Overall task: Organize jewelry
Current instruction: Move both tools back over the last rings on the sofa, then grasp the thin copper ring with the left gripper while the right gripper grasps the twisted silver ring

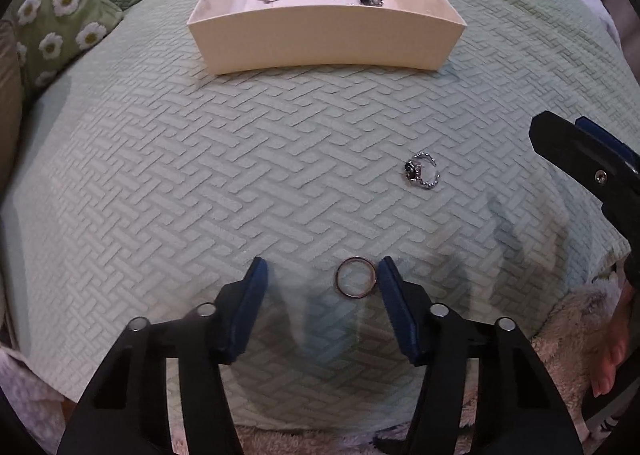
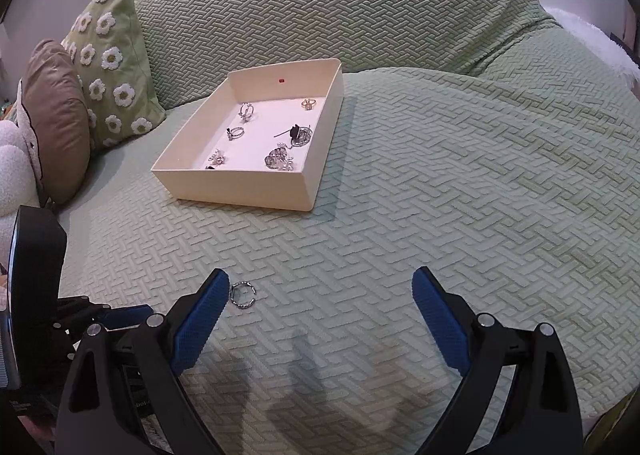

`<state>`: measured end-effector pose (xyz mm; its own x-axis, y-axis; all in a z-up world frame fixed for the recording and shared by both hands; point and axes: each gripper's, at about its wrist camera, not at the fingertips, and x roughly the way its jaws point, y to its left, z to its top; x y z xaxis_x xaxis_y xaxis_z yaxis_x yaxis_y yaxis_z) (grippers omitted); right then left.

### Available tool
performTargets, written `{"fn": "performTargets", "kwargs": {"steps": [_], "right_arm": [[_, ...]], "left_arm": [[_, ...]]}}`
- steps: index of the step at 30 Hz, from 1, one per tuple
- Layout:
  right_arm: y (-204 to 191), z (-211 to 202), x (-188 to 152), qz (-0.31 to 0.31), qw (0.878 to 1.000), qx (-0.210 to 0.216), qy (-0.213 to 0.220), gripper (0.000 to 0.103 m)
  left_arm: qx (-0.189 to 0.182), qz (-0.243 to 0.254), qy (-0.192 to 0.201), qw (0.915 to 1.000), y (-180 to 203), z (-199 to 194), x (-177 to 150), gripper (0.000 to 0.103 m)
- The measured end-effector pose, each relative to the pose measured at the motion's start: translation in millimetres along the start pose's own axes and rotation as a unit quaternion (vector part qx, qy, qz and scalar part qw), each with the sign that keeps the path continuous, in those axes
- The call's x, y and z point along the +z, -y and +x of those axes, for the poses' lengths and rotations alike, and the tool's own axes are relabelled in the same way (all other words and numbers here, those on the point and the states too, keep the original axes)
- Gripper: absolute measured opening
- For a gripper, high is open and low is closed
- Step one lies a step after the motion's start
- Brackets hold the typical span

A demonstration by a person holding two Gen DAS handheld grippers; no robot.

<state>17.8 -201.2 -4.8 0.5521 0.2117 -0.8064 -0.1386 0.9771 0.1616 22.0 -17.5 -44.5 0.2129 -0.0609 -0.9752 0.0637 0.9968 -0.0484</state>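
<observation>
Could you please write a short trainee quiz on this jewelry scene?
1. True or false: the plain round metal ring lies between the left claw fingers.
2. Where does the beaded silver ring with a dark stone lie? A. in the box B. on the green textured cover C. in the right claw
3. Fill in: the cream rectangular cardboard box holds several ____.

Key: 1 true; 2 B; 3 jewelry pieces.

Black two-finger grippers, blue ribbed pads [image 1: 244, 319], silver pivot screws [image 2: 486, 319]
</observation>
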Motion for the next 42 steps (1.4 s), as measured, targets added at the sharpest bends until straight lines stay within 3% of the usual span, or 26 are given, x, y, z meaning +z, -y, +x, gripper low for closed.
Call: {"fn": "performTargets", "kwargs": {"steps": [6,15,21,27,36,40,42], "right_arm": [[-0.1,0.3,-0.7,0.001,1.000,-0.001,-0.002,0.091],[-1.7,4.2,-1.7,-0.006,1.000,-0.002,-0.010,0.091],[-30.6,17.9,-6.4,-0.063,0.998,0.002,-0.026,0.091],[-58.5,45.4,-10.6,-0.104,0.993,-0.015,-0.059,0.091],[-73.7,68.2,-18.0,-0.133,0.987,-0.031,-0.085,0.061],[-70.4,65.3,-17.4,-0.129,0.988,-0.030,-0.077,0.031],[-69.4,64.2,-16.8,-0.128,0.988,-0.030,-0.076,0.023]], "left_arm": [[0.004,0.010,0.007,0.9999,0.8,-2.0,-3.2,0.021],[-0.021,-0.008,0.019,0.9996,-11.5,-12.1,-5.7,0.021],[-0.026,-0.059,0.067,0.9956,-47.2,-39.7,-8.2,0.021],[-0.034,-0.090,0.081,0.9921,-74.0,-45.2,-4.4,0.021],[-0.075,-0.090,0.080,0.9898,-83.6,-33.3,-2.2,0.021],[-0.083,-0.091,0.082,0.9890,-86.2,-32.7,-1.2,0.021],[-0.084,-0.092,0.082,0.9889,-87.2,-32.5,-1.8,0.021]]}}
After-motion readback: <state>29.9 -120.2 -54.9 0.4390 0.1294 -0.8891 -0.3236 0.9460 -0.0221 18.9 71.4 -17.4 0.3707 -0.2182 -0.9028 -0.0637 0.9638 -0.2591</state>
